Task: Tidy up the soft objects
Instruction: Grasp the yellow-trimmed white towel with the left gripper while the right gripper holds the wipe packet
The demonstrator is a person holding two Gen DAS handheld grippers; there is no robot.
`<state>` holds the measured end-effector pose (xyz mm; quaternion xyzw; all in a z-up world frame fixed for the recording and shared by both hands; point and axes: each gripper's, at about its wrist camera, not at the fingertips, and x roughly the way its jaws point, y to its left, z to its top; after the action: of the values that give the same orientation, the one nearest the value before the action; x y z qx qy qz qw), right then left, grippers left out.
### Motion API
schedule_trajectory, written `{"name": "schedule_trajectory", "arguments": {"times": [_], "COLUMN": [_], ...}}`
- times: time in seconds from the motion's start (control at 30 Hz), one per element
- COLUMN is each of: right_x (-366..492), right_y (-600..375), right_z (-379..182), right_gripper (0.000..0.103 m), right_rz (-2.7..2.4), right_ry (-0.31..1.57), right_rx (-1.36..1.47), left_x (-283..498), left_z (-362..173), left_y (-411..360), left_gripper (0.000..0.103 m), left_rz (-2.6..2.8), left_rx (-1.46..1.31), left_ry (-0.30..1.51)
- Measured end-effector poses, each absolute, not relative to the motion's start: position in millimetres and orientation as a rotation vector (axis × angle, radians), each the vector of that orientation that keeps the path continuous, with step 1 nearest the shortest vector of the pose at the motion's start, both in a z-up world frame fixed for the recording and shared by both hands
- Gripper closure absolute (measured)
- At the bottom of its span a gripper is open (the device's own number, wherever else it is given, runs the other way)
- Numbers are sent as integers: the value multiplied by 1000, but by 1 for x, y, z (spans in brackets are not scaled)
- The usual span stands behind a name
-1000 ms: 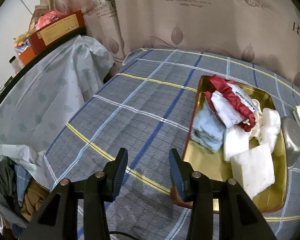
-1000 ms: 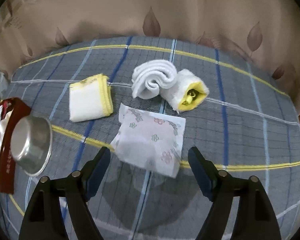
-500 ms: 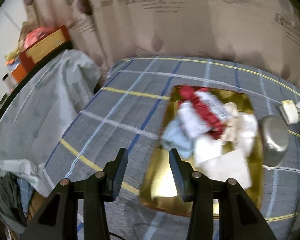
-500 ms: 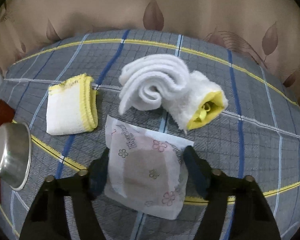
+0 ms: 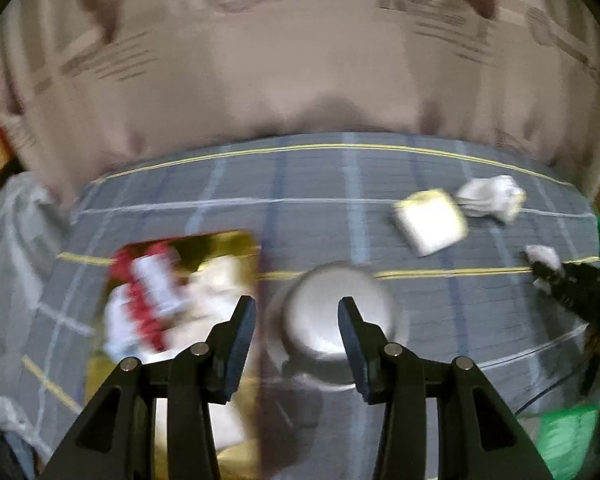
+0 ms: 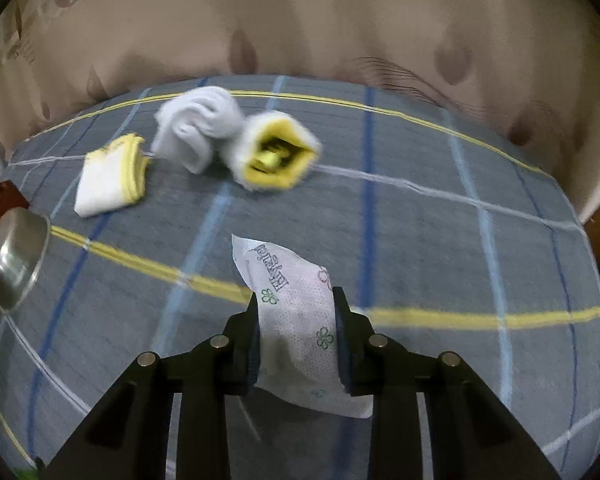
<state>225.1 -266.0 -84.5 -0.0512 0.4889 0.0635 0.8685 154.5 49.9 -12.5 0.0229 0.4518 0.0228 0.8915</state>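
My right gripper (image 6: 296, 300) is shut on a white tissue pack with flower print (image 6: 296, 320) and holds it above the checked cloth. Beyond it lie a folded white cloth with yellow edge (image 6: 110, 176), a rolled white towel (image 6: 198, 128) and a white-and-yellow roll (image 6: 274, 156). My left gripper (image 5: 296, 308) is open and empty above a metal bowl (image 5: 332, 328). A gold tray (image 5: 220, 248) at its left holds red and white cloths (image 5: 148, 296). In the blurred left wrist view the folded cloth (image 5: 430, 222), the rolls (image 5: 490, 198) and the right gripper (image 5: 540, 266) with the pack show at right.
The metal bowl (image 6: 14, 256) also shows at the left edge of the right wrist view. A beige curtain (image 6: 300, 20) hangs behind the table. The table's right edge (image 6: 596, 240) drops off by a brown surface.
My right gripper has closed on the tissue pack and lifted it. My left gripper has swung right, from the tray to over the metal bowl.
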Motion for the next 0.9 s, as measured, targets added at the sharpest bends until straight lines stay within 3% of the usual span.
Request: {"name": "schedule_trajectory", "arguments": {"times": [0.33,0.4,0.77,0.9], "right_x": [211,211,210,210], "right_y": [-285,-287,-291,-291], "right_z": [-88,-89,-91,-91], "right_gripper": [75,75,72,70], "right_rz": [106,109,122,128], "right_ry": [973,975,976,977], "right_rx": [-90,-80,-59,-55], "left_x": [214,225,295,304], "left_z": [-29,-35,-64,-69], "left_y": [-11,-17,-57,-61], "left_gripper": [59,52,46,39], "left_rz": [-80,-79,-119,-76], "left_rx": [-77,-119,-244,-228], "left_ry": [1048,1078,1176,1180]}}
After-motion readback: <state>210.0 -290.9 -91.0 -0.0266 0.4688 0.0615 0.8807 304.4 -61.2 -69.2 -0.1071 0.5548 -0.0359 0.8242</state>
